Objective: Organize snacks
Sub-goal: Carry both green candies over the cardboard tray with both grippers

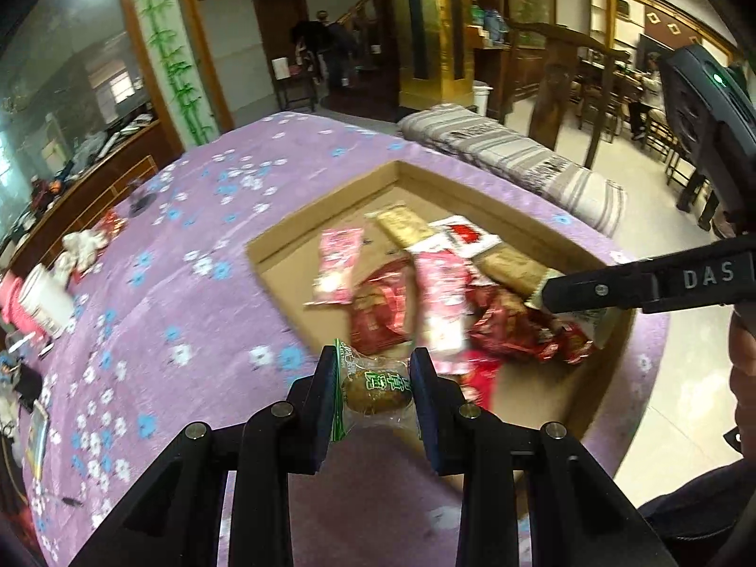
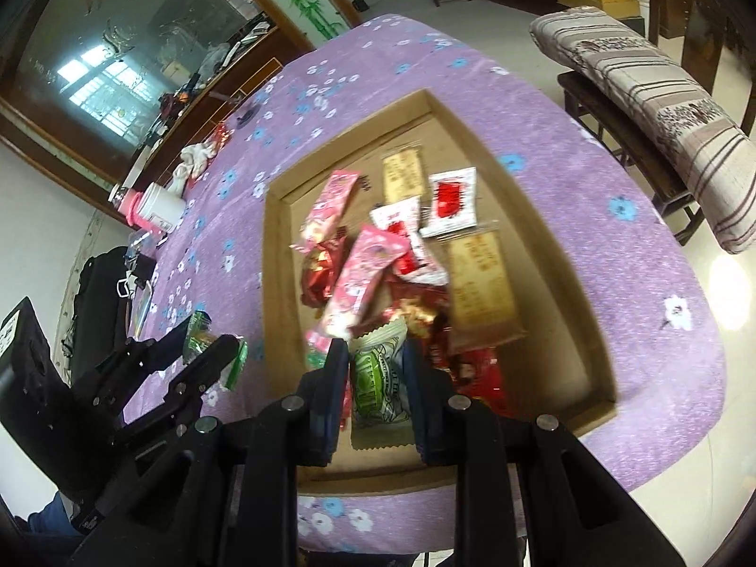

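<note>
The left gripper (image 1: pixel 373 378) is pinching a small clear-wrapped brown pastry with green lettering (image 1: pixel 375 390), jaws pressed onto the crinkly film at both sides. It hangs just outside the near-left corner of the shallow brown cardboard tray (image 2: pixel 557 198) that sits on the purple flowered tablecloth (image 1: pixel 165 293). The right gripper (image 2: pixel 373 368) is clamped on a white-and-green sachet with zigzag-cut ends (image 2: pixel 378 378), held over the tray's near edge.

What I'd worry about: both grips are on slippery film, not on the food (the pastry looks soft too), so a quick swing could let either packet slide out and land on the cloth instead of in the tray. The two grippers are also close beside each other at that near edge, so they could knock together.

Inside the tray it's a messy heap: pink packets (image 2: pixel 364 279), shiny red foil wrappers (image 1: pixel 382 312) and flat tan bars (image 2: pixel 482 283), all overlapping toward the tray's middle and near side.
</note>
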Action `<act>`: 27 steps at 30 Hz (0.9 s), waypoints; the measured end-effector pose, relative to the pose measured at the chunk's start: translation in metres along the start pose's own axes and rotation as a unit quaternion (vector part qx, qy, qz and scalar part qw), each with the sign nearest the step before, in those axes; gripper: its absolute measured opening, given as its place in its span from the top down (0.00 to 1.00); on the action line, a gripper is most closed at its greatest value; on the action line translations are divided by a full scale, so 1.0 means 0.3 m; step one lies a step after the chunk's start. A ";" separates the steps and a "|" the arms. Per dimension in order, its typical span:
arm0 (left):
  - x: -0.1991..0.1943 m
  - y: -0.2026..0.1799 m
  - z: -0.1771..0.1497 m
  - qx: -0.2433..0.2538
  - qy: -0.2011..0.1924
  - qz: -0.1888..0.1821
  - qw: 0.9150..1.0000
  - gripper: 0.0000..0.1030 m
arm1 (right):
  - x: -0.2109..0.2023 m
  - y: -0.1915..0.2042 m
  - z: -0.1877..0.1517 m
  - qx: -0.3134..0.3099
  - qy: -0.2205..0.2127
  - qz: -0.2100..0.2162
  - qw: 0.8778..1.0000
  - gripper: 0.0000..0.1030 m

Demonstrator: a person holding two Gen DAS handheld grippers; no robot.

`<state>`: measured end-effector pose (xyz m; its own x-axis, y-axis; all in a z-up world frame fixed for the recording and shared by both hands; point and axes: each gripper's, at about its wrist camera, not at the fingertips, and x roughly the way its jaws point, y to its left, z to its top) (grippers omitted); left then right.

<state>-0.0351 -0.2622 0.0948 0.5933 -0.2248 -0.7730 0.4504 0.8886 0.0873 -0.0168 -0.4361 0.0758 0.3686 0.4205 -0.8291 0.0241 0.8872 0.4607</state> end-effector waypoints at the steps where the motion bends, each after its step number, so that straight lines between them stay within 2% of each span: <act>1: 0.009 -0.023 0.002 0.007 0.002 -0.007 1.000 0.70 | 0.000 -0.008 0.000 0.000 0.002 -0.002 1.000 0.77; 11: 0.078 -0.168 -0.007 0.051 0.022 -0.058 0.997 0.70 | 0.032 -0.072 0.001 0.002 0.031 -0.024 0.999 0.77; 22: 0.136 -0.192 -0.030 0.066 0.039 -0.064 0.995 0.70 | 0.090 -0.070 0.001 -0.015 0.054 -0.038 0.998 0.77; 27: 0.148 -0.204 -0.026 0.081 0.046 -0.071 0.993 0.70 | 0.091 -0.067 0.001 -0.015 0.047 -0.040 0.998 0.77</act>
<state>-0.0415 -0.3233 0.0502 0.4559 -0.2986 -0.8384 0.6303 0.7734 0.0672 -0.0070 -0.4425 0.0438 0.2779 0.3624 -0.8896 0.0217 0.9235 0.3830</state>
